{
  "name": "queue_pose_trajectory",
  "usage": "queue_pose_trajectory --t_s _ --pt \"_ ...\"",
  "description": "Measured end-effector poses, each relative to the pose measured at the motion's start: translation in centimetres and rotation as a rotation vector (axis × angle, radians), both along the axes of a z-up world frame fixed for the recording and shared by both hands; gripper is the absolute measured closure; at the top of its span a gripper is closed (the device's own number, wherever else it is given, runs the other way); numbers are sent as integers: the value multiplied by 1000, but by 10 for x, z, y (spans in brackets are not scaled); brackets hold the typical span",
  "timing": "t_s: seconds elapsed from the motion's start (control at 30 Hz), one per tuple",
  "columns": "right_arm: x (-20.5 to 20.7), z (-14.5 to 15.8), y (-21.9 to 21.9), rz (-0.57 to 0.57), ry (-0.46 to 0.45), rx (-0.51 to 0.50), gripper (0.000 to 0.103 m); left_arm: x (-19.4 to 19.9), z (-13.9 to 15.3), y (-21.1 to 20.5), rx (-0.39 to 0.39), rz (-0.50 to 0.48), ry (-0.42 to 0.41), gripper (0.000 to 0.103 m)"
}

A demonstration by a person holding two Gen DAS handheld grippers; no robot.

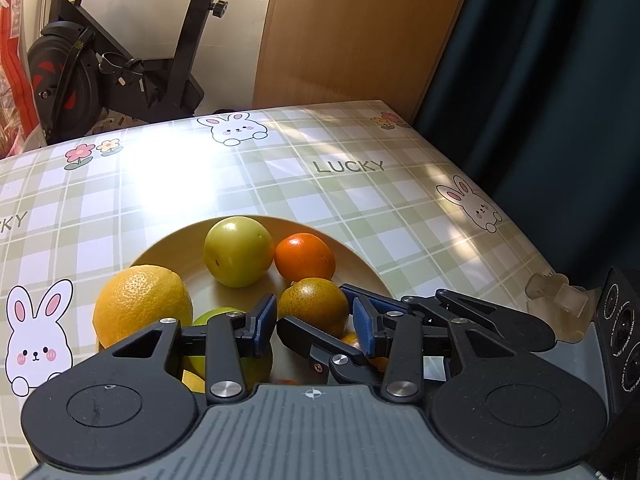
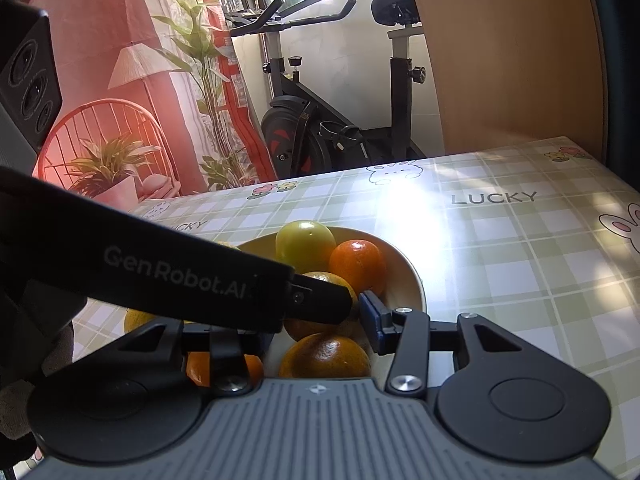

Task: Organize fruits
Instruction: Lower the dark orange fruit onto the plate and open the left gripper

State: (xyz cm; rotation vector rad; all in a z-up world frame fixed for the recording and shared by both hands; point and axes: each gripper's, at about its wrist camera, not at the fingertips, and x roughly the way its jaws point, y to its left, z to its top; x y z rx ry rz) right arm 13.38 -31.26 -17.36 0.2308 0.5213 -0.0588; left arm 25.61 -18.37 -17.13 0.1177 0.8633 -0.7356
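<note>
fruit: speckled orange [image 1: 314,306], firm, round, rolls | hold: across its widest middle | left hand-held gripper [image 1: 316,320]: parted, astride orange, contact unclear | right hand-held gripper [image 2: 320,320]: grip unclear | bowl [image 1: 356,260] 12 o'clock

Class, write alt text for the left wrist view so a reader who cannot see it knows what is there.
A pale yellow round plate on a green plaid tablecloth holds a green round fruit, a small bright orange mandarin, a greenish-orange mandarin and a large yellow citrus. Two black hand-held grippers with blue pads meet over the near fruit.
</note>
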Motion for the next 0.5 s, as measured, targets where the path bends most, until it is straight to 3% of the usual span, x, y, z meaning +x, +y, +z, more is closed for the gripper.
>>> queue_pose_trajectory --t_s 0.23,0.27,0.3,0.37,0.5 --pt "-1 1 2 1 -14 4 52 -17 18 21 -82 95 -60 57" --pt "-2 1 1 1 -24 10 46 -19 20 25 -88 114 -77 53" --pt "-4 1 0 0 -34 15 41 -21 23 29 -87 134 -95 43" --pt "-7 1 -3 -1 -49 28 38 -23 29 39 -89 175 -129 33" --pt "-8 2 -4 -1 -53 37 29 -24 38 65 -125 241 -131 23"
